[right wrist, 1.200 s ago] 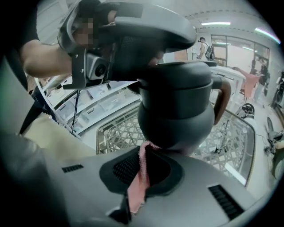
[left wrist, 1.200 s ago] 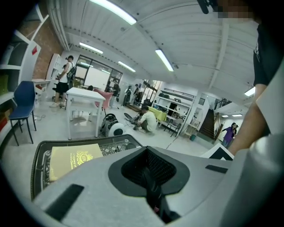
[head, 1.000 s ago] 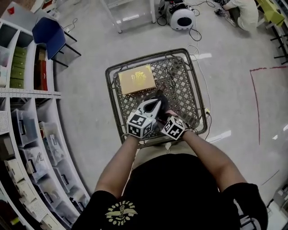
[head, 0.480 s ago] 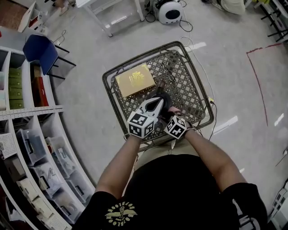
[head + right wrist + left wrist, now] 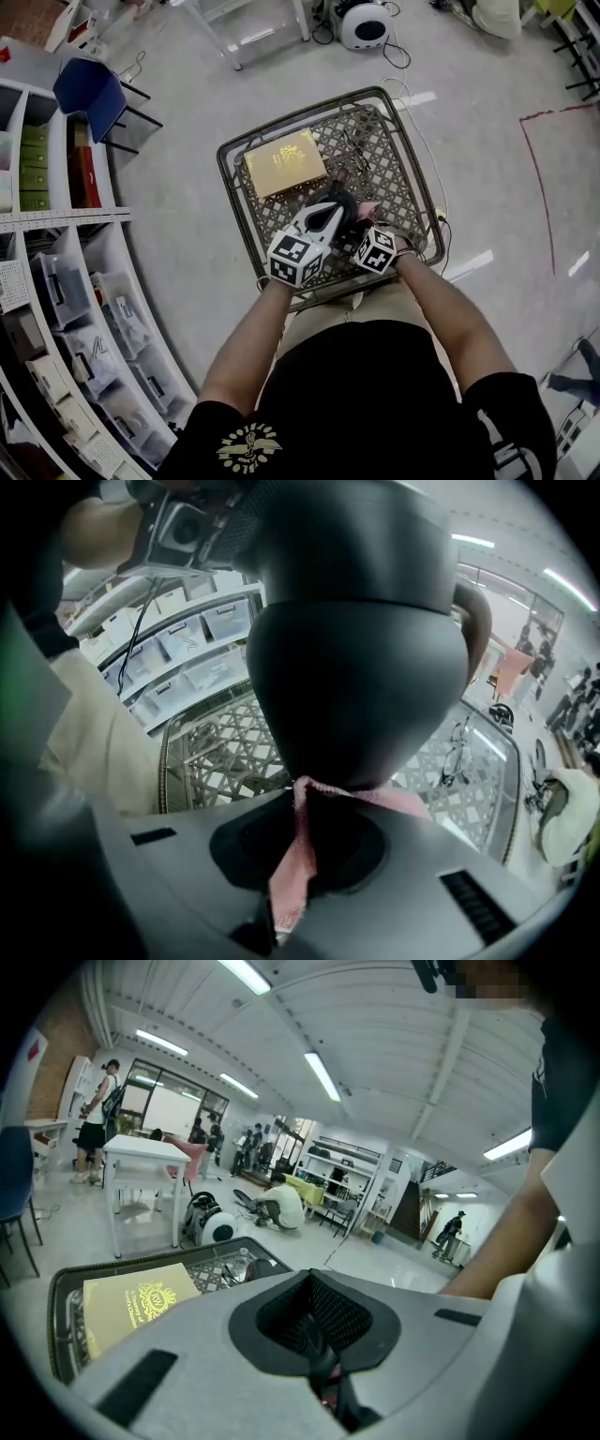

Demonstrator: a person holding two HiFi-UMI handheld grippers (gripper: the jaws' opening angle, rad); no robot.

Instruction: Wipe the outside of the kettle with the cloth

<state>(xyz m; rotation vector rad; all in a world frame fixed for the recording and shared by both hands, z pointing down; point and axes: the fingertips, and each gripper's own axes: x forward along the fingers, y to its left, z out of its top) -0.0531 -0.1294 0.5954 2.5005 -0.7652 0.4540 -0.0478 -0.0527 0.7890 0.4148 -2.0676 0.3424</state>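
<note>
**Pink cloth held against the black kettle, both grippers closed**

The kettle stands near the middle of a metal lattice table. It is black and round-bellied, and sits just beside a gold-covered book that lies flat toward the table's far left corner. The person stands at the near edge with both arms reaching in.

The right gripper has its jaws pinched almost fully together on a pink cloth. The cloth runs as a narrow strip up between the jaws and folds over at the tips. There it meets the kettle's lower wall, which fills the right gripper view, with the kettle's handle curving off its right side. In the head view this gripper comes at the kettle from the right, pointing steeply down.

The left gripper reaches the kettle from the near left, its white jaws lying over the kettle's top. Its own view shows the jaws drawn tight on a narrow dark piece (by the head view, part of the kettle's top, though which part cannot be told). The book and the table's far rim show beyond it
</note>
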